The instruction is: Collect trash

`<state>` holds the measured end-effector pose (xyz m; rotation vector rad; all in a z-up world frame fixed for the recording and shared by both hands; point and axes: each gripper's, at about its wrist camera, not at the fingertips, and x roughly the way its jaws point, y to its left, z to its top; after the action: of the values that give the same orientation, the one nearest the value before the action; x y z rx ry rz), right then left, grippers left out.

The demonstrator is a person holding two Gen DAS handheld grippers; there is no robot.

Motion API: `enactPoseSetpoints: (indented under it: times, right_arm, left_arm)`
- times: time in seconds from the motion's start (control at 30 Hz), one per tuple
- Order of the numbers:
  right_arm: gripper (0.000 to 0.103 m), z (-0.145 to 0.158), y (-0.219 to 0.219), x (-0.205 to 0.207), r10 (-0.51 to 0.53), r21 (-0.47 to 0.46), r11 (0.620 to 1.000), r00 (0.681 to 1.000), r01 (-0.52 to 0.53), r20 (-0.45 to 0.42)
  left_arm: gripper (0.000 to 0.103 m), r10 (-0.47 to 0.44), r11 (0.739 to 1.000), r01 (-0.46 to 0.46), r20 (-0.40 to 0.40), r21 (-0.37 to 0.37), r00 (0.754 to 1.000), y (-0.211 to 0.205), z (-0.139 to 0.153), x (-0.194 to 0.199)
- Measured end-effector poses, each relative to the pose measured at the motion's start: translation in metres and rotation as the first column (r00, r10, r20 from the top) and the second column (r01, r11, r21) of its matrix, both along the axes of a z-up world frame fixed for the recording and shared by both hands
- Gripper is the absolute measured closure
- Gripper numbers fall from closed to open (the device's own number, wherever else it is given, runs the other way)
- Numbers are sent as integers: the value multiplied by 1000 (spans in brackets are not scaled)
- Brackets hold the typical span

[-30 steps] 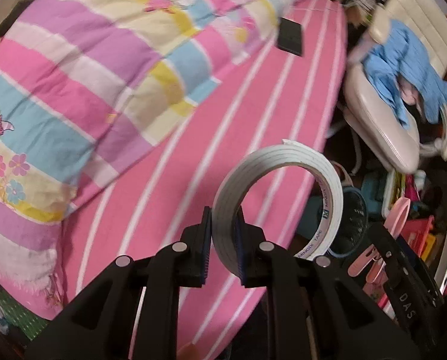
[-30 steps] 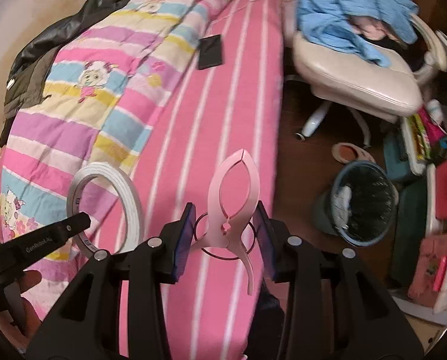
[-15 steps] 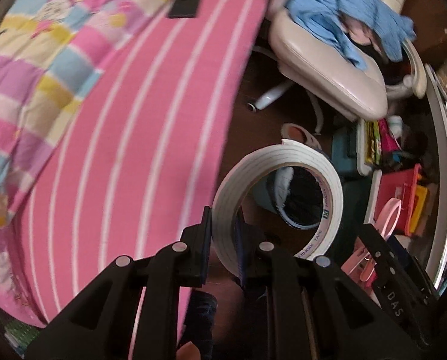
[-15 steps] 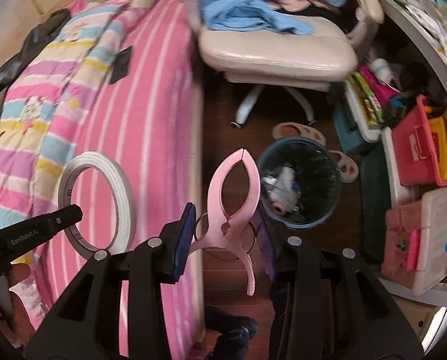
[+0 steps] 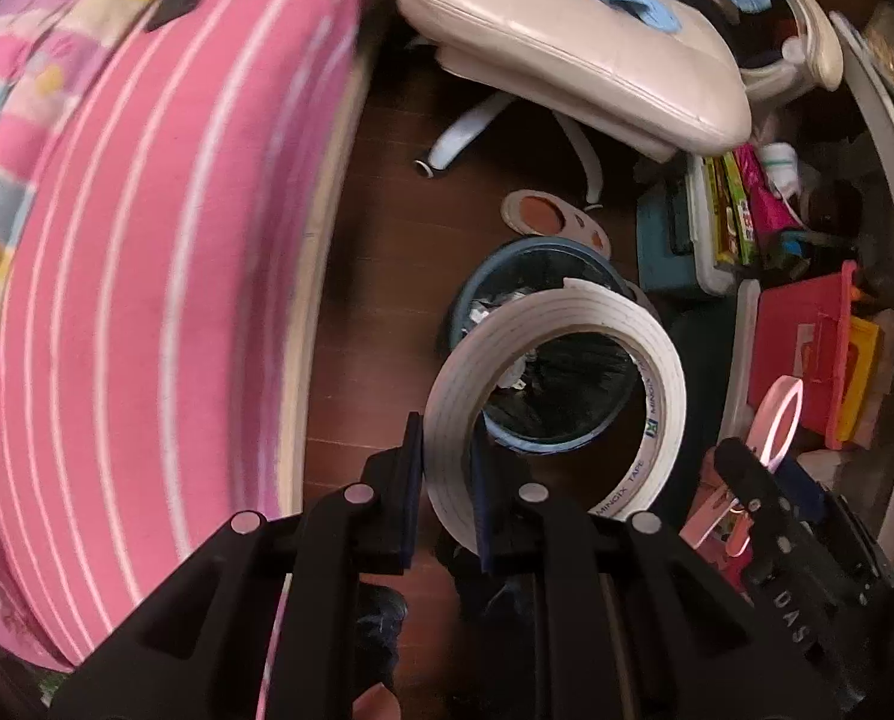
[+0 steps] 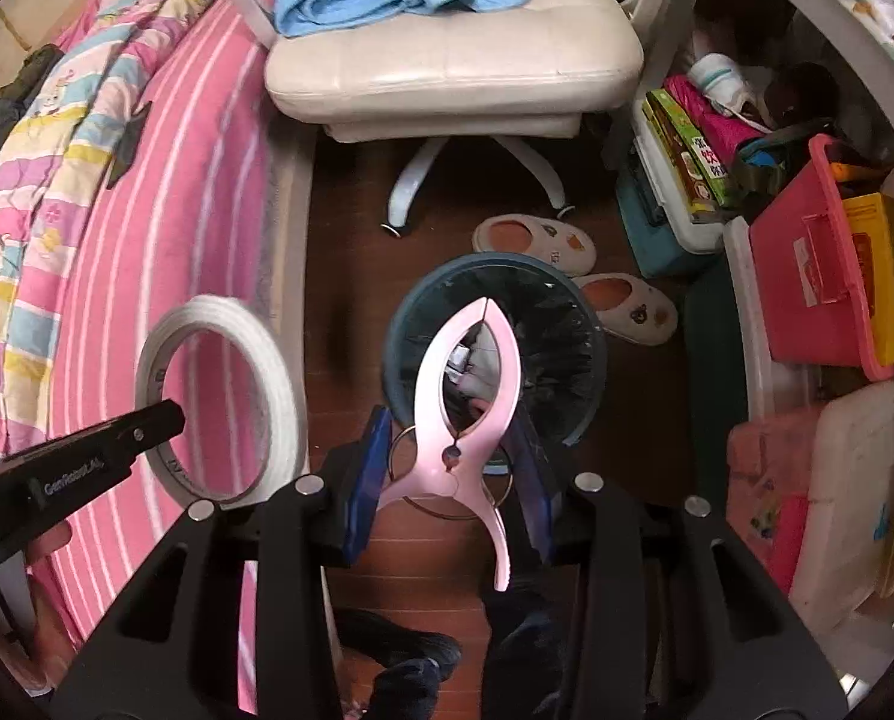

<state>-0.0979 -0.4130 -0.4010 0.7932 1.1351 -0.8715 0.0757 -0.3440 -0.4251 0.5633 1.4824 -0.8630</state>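
Observation:
My left gripper (image 5: 444,480) is shut on a white tape roll (image 5: 657,396) and holds it upright above the floor, over the near rim of a blue trash bin (image 5: 483,282). The roll also shows in the right wrist view (image 6: 279,384). My right gripper (image 6: 453,468) is shut on a pink plastic clip (image 6: 477,372), held above the same bin (image 6: 561,312), which has a dark liner and some trash inside. The clip also shows at the right of the left wrist view (image 5: 780,414).
A bed with a pink striped sheet (image 5: 117,300) lies to the left. A cream office chair (image 6: 447,60) with blue cloth stands behind the bin. Slippers (image 6: 621,306) lie beside the bin. Storage boxes (image 6: 819,252) crowd the right side.
Both grippers have swung right, from over the bed to over the floor, and now hold the tape roll and the clip above the trash bin. Both grips are unchanged.

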Motion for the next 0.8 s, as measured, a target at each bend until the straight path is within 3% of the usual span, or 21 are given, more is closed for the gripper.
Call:
enactPoseSetpoints:
  times: [0.37, 0.8]
  right_arm:
    - [62, -47, -46, -30, 3, 37, 999, 1000, -2, -7]
    - [62, -87, -73, -36, 7, 75, 997, 1000, -7, -9]
  left_arm:
    - [89, -57, 998, 57, -4, 38, 998, -60, -48, -51]
    - [88, -92, 993, 91, 12, 81, 996, -92, -83, -65]
